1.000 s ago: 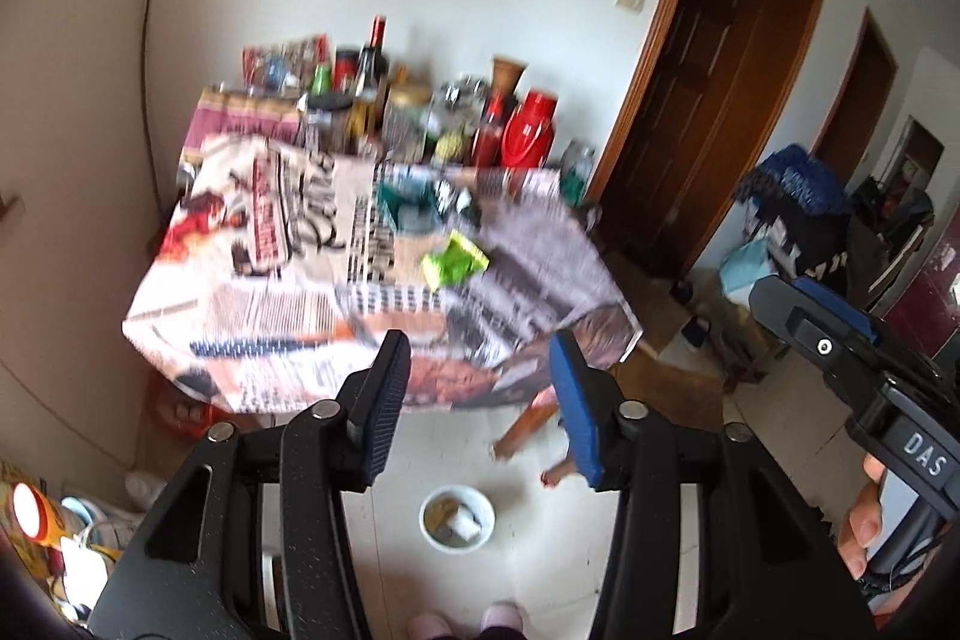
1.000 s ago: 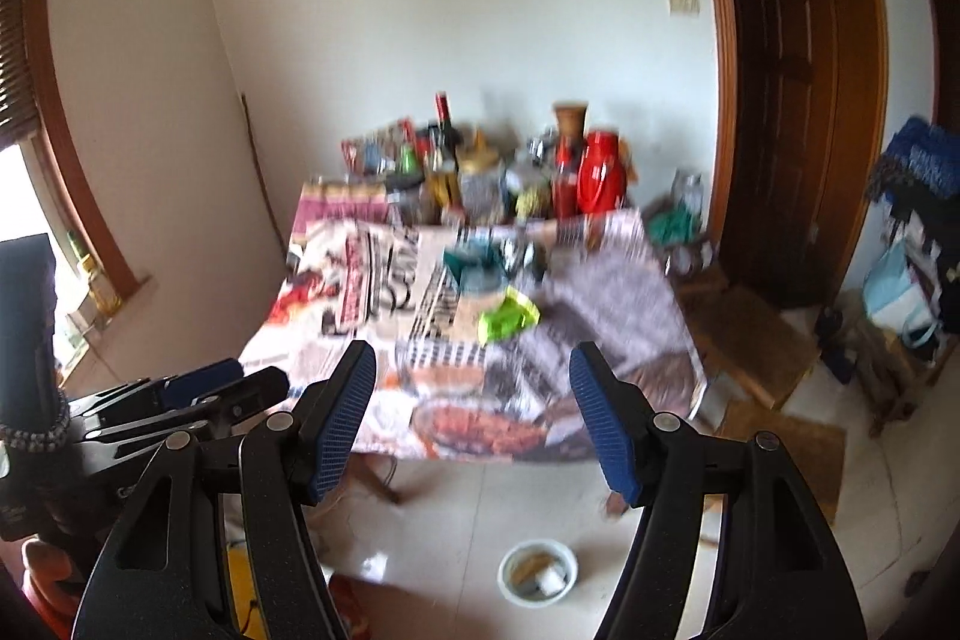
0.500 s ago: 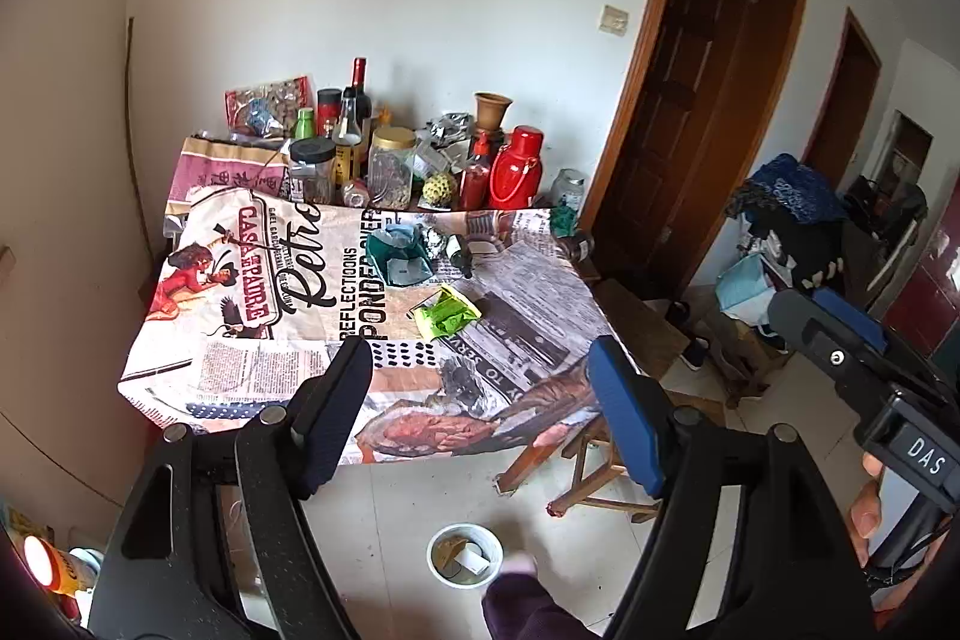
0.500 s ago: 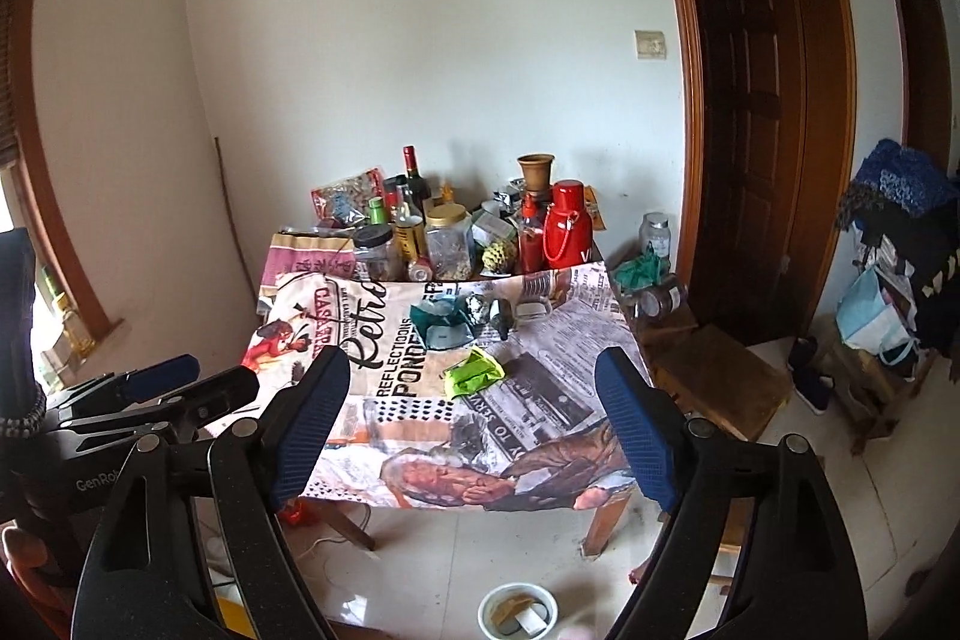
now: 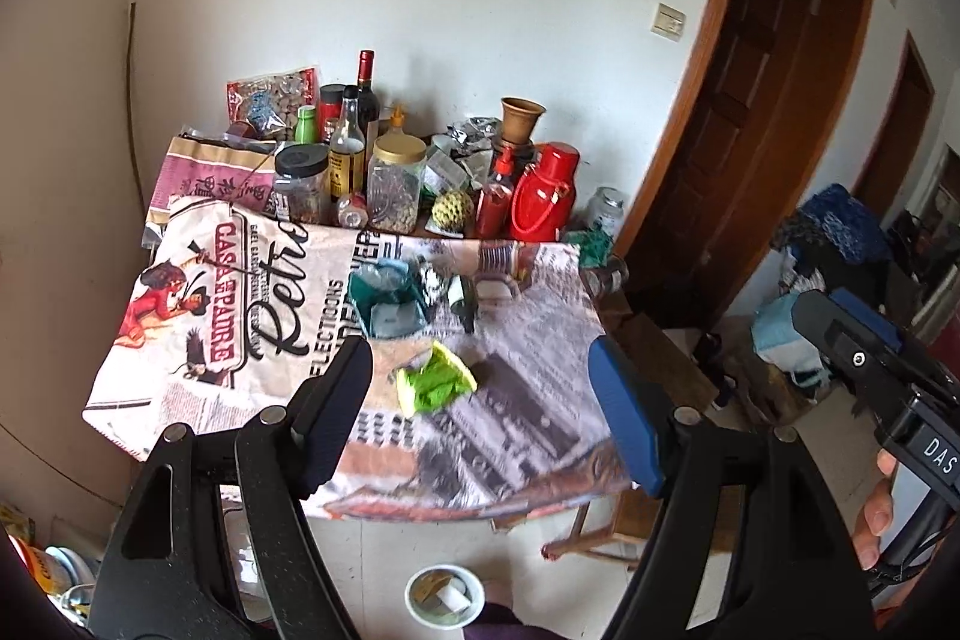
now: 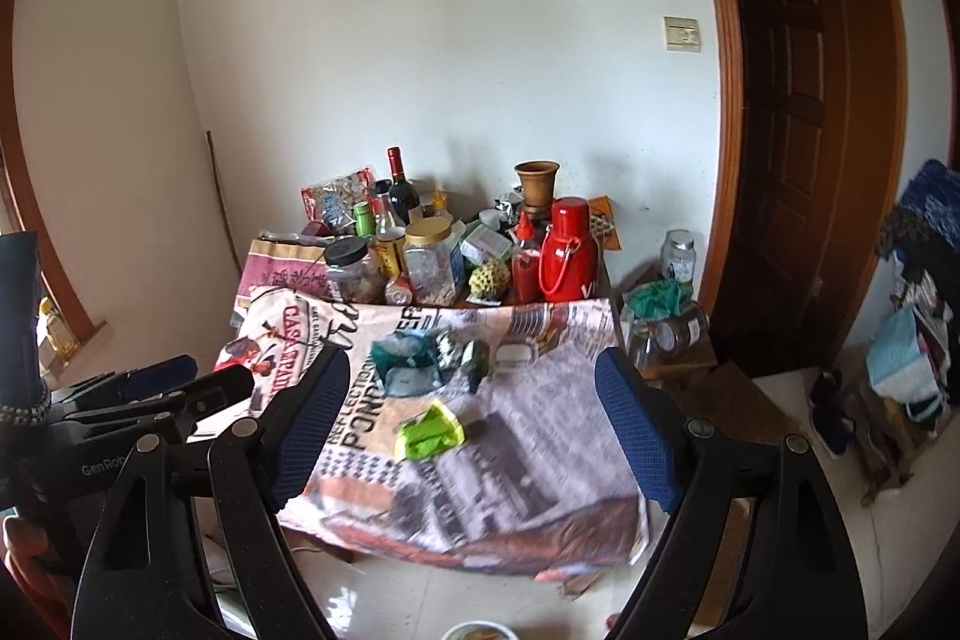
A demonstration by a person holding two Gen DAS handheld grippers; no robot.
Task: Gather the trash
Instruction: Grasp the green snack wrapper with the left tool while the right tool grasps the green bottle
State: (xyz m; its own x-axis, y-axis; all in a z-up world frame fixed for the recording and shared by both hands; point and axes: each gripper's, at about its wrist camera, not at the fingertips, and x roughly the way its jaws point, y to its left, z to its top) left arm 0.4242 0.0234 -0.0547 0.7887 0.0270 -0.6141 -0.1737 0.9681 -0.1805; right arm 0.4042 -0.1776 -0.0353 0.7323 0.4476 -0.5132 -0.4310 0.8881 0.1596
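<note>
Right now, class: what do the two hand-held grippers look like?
Both the left gripper and the right gripper have black, angular plastic arms with silver screws and textured blue pads. White lettering marks each black body. A beaded band rings the left wrist.

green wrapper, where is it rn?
The green wrapper lies on the printed tablecloth near the table's front middle, in front of the teal packet, framed between open jaws in both wrist views.
</note>
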